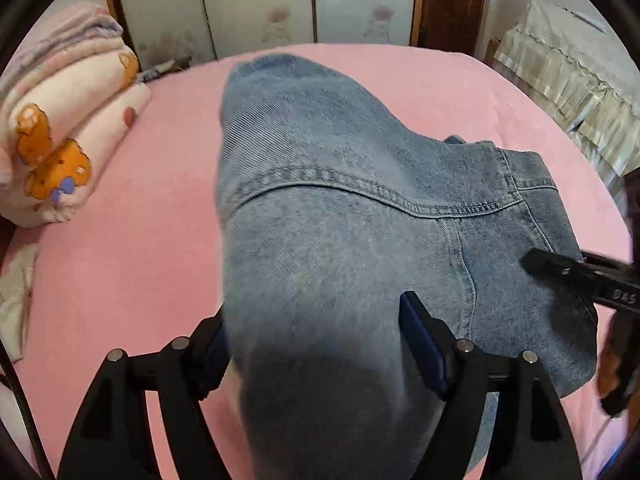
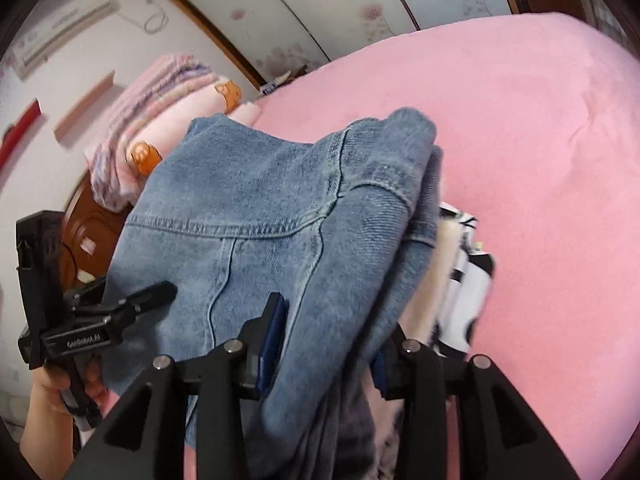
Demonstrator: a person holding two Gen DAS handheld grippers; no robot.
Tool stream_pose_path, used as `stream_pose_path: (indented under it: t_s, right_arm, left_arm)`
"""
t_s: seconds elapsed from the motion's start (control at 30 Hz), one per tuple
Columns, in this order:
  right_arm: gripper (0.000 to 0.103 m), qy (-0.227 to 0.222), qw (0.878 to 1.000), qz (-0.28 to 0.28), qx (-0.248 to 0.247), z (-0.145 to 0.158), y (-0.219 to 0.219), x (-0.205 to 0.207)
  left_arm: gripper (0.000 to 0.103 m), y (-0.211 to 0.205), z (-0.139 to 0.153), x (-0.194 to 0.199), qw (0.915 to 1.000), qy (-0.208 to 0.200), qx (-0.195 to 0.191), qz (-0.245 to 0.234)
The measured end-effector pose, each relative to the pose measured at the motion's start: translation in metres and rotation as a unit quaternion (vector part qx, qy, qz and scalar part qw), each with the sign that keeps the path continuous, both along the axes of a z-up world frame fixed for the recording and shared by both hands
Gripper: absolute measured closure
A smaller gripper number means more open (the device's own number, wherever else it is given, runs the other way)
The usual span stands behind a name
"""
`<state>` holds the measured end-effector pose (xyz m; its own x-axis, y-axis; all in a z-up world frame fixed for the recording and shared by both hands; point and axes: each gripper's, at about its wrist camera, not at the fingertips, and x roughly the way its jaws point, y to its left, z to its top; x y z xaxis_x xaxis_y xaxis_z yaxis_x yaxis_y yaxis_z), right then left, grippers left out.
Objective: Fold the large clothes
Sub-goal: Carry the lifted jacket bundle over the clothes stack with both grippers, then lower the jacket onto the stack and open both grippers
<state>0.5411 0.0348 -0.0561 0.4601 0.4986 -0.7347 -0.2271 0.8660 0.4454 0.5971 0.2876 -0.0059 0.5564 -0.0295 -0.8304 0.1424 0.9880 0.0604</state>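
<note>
A folded blue denim garment lies on the pink bed. My left gripper has its jaws on either side of the thick folded edge, gripping the denim. My right gripper grips another part of the same denim, and its tip shows in the left wrist view. The left gripper also shows in the right wrist view, held in a hand. A black-and-white garment lies under the denim on the right.
A stack of folded pink quilts sits at the bed's head. A wardrobe with floral sliding doors stands behind the bed. A cloth-covered piece of furniture stands to the right.
</note>
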Motion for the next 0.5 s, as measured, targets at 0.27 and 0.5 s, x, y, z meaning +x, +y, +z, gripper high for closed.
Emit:
stream_pose_path:
  t_s: [0.27, 0.5]
  right_arm:
    - [0.06, -0.104, 0.992, 0.008, -0.074, 0.075, 0.003, -0.048]
    - [0.081, -0.094, 0.99, 0.05, -0.089, 0.063, 0.039, -0.07]
  left_arm:
    - [0.066, 0.001, 0.058, -0.043, 0.9974, -0.07, 0.021, 0.002]
    - [0.091, -0.031, 0.057, -0.066, 0.9961, -0.059, 0.045, -0.048]
